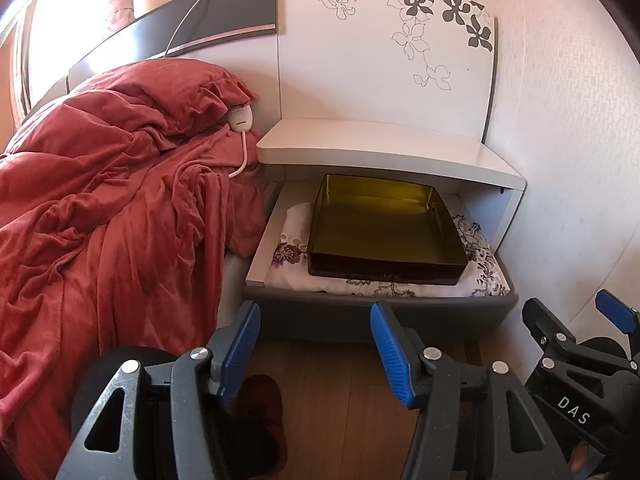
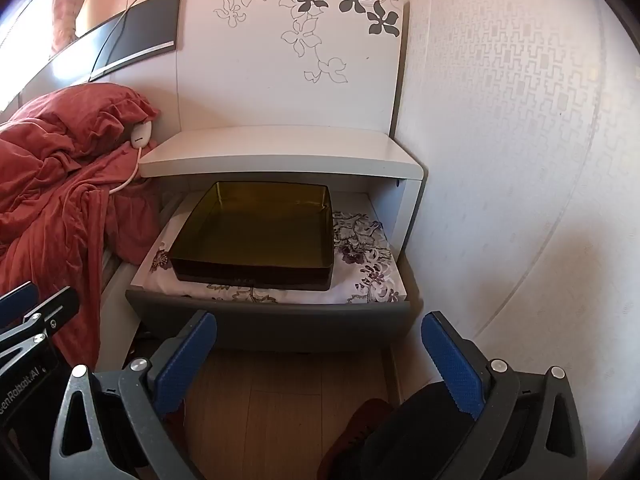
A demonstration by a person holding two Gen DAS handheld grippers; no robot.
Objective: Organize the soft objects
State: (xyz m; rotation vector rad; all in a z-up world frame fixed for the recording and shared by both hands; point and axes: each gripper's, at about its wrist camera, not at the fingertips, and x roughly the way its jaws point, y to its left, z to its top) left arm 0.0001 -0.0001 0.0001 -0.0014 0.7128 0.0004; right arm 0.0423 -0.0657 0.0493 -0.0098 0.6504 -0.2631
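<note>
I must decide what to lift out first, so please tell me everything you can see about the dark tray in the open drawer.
The tray is square and shallow, with low dark walls and a shiny olive-gold inside; it looks like metal or hard plastic. It is empty and lies flat, open side up, on the folded flowered cloth that fills the open drawer under the white shelf. Only the cloth touches it; neither gripper does.

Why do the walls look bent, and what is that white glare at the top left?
Left wrist view: the fisheye lens bows the headboard; window light blows out white above the red blanket. Right wrist view: same bending, dark round corners, a soft shadow on the wallpaper.
</note>
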